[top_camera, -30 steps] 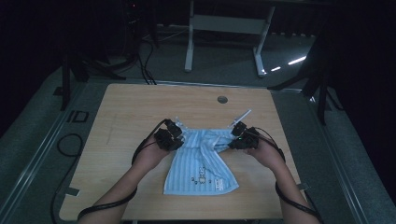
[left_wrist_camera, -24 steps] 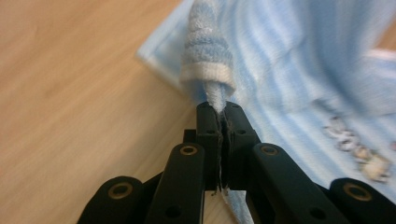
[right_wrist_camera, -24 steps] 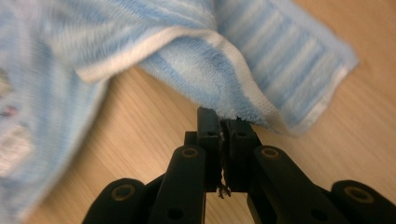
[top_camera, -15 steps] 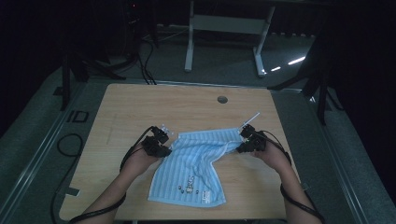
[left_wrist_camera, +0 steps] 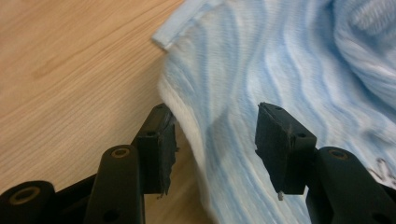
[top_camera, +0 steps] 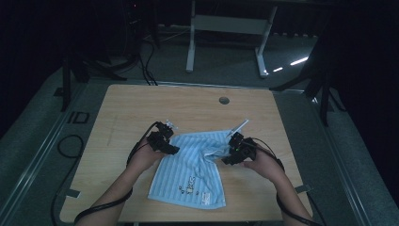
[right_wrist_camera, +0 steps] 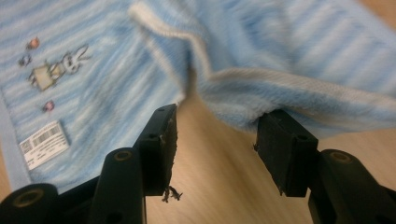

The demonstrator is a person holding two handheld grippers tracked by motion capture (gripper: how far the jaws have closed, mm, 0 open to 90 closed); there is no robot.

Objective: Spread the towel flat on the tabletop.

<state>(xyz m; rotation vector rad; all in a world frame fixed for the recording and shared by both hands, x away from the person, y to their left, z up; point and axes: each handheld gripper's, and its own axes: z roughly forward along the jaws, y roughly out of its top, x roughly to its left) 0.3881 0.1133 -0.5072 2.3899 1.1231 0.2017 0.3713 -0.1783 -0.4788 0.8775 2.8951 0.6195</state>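
A light blue striped towel lies on the wooden table, flat toward the front and rumpled at its far right corner. Its print of a small rabbit and its white label face up. My left gripper is at the towel's far left corner. It is open, and the towel's edge lies between the jaws of the left gripper. My right gripper is at the bunched right side. It is open too, and a folded hem hangs just past the right gripper.
A round cable hole sits near the table's far edge. Bare wood surrounds the towel on all sides. Beyond the table stand a white desk frame and dark stands, with cables on the floor at the left.
The right gripper has moved inward to the left, and the towel's right corner has bunched up. The left gripper has shifted slightly, and the towel has settled lower on the table.
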